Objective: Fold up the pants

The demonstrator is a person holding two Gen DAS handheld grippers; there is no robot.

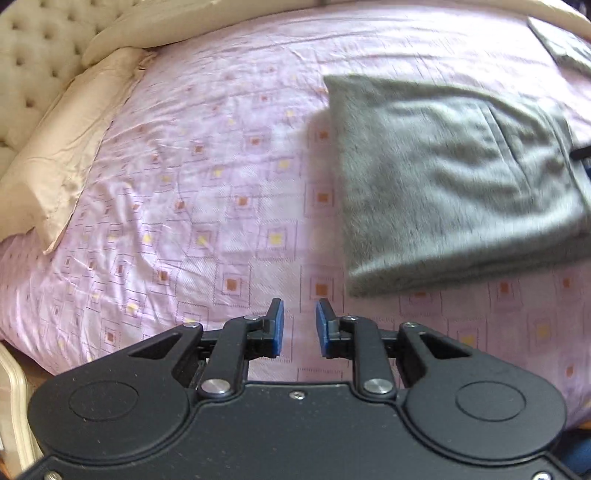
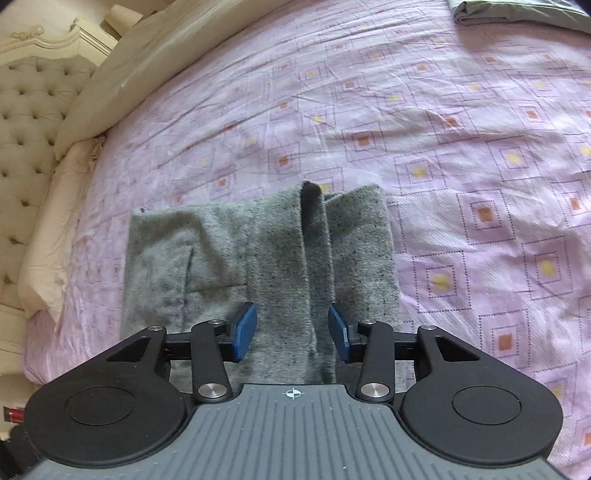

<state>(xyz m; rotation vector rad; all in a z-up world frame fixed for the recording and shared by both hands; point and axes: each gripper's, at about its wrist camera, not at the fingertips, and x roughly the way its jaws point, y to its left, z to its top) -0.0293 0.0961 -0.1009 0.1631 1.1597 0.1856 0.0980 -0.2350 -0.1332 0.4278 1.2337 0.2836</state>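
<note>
The grey pants (image 1: pixel 443 177) lie folded into a thick rectangle on the pink patterned bedspread (image 1: pixel 184 184), with a back pocket facing up. My left gripper (image 1: pixel 300 306) hangs over bare bedspread just left of the pants' near corner. It is open with nothing between its blue pads. In the right wrist view the pants (image 2: pixel 221 251) fill the middle. A raised fold of fabric (image 2: pixel 314 229) runs lengthwise between the fingers of my right gripper (image 2: pixel 291 310). That gripper is open above the cloth, and its pads stand apart from the ridge.
Cream pillows (image 1: pixel 62 155) and a tufted headboard (image 1: pixel 29 55) line the left side of the bed. Another folded greyish cloth (image 2: pixel 517 11) lies at the far right. Open bedspread (image 2: pixel 480 147) stretches right of the pants.
</note>
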